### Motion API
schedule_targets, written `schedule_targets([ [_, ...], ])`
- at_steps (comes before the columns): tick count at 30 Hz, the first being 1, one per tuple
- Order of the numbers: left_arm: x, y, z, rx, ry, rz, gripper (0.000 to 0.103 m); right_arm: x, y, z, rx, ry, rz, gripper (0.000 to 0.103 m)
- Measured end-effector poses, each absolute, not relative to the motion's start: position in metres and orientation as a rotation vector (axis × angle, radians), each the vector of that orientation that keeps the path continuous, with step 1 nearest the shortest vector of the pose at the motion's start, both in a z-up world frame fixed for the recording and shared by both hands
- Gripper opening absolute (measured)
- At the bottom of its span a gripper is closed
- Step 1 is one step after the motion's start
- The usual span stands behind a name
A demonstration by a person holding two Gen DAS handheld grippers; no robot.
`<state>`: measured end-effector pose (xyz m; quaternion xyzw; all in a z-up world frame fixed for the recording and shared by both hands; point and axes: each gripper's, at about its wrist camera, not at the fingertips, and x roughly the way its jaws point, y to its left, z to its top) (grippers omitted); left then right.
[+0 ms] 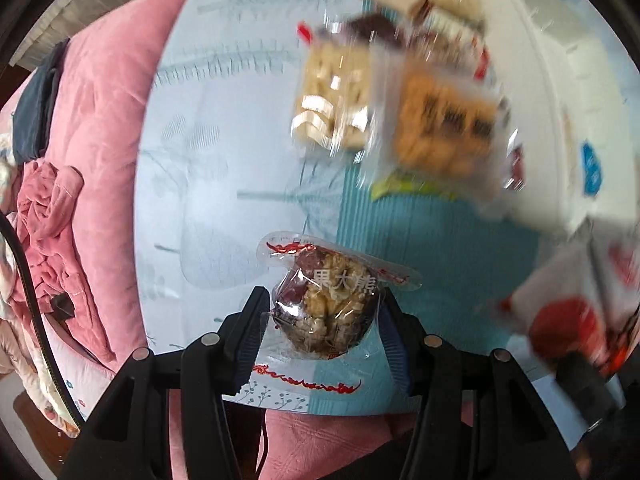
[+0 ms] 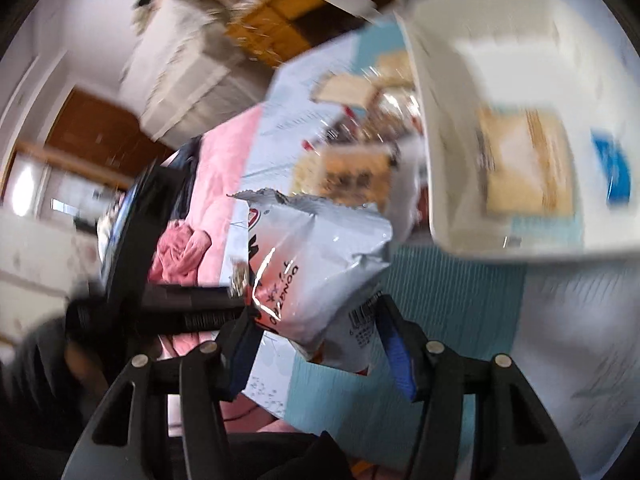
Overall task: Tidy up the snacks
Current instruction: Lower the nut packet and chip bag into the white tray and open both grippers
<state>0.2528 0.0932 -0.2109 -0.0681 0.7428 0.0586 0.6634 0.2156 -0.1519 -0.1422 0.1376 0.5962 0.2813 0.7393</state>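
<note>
— Left wrist view: where's the walnut-date snack [image 1: 324, 308]?
— Clamped in its clear wrapper between the left tongs [image 1: 322, 320], lifted above the blue sheet [image 1: 224, 152].
— And the right tongs [image 2: 316, 320]?
— Closed on a silver snack bag [image 2: 316, 264], held up just beside the white bin [image 2: 432, 184].

My left gripper [image 1: 322, 312] pinches a clear date-walnut packet [image 1: 326, 308] with red scrollwork; my right gripper [image 2: 316, 330] a silver-white snack bag [image 2: 320, 264] with red print. Pale-blue-and-teal cloth [image 1: 240, 140], pink quilt [image 1: 108, 120], white bin [image 2: 460, 152].
</note>
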Motion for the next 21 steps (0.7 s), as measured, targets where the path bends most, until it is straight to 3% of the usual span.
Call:
schedule_targets([
  [11,0.277,0.012,-0.114,-0.206,1.516,0.065,0.053,0.210,-0.189,-0.093,0.038,1.130,0.617,0.056],
  [21,0.297,-0.051,-0.100,-0.207,1.457,-0.059,0.053,0.226,-0.240,-0.081,-0.026,1.064,0.507,0.057],
])
